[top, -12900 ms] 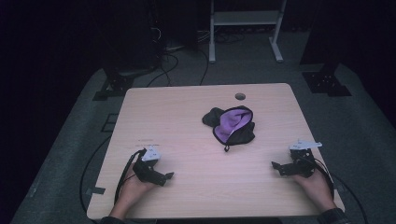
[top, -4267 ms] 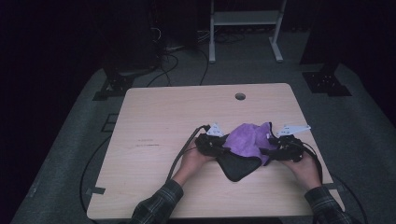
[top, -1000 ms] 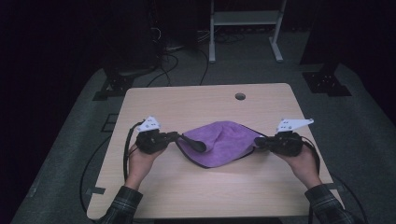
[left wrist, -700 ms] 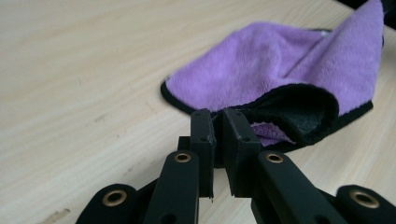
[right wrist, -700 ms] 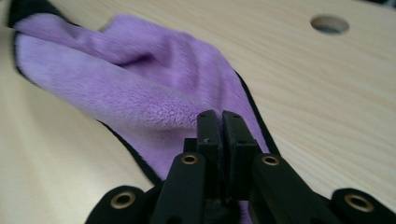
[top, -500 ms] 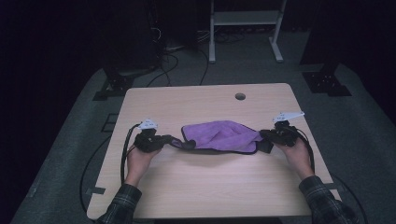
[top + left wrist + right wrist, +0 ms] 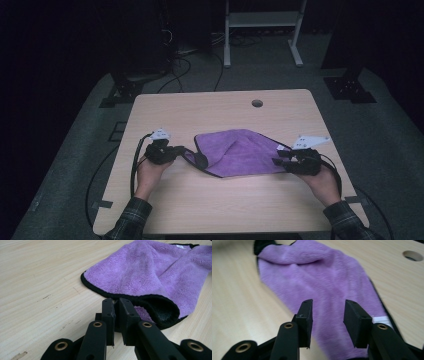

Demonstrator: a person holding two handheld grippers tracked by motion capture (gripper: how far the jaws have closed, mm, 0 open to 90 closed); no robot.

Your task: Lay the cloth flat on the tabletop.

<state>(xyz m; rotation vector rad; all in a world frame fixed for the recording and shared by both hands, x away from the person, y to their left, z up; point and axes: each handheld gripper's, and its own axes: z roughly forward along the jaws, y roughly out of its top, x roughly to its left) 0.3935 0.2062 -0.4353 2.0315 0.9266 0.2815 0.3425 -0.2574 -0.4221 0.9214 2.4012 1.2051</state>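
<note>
At the near middle of the table (image 7: 165, 210), between the two tools, lies the purple cloth (image 7: 239, 152); it sits a little nearer than the round hole (image 7: 257, 103) in the tabletop. Step in hand, as I read it: spreading the cloth flat and letting go of its ends. Left tool (image 7: 176, 152), at the cloth's left corner, has its jaws nearly together, pinching the black-edged hem, as the left gripper view shows (image 7: 115, 311); that corner is rolled over on itself, dark underside out. Right tool (image 7: 280, 159), at the cloth's right end: jaws have just been opening and now stand apart with a clear gap (image 7: 327, 322); the cloth lies beneath and between them but the pads do not press it.

Next move, by my judgement: left tool draws the curled corner outward to flatten it, then releases; right tool backs clear without dragging the fabric.

Cloth itself: fleecy purple pile, thin black binding round the edge, small white tag (image 7: 380, 320) just beside the right tool; mostly flat, a soft ridge running from centre toward the far side; far-left edge lies smooth on the wood.
</note>
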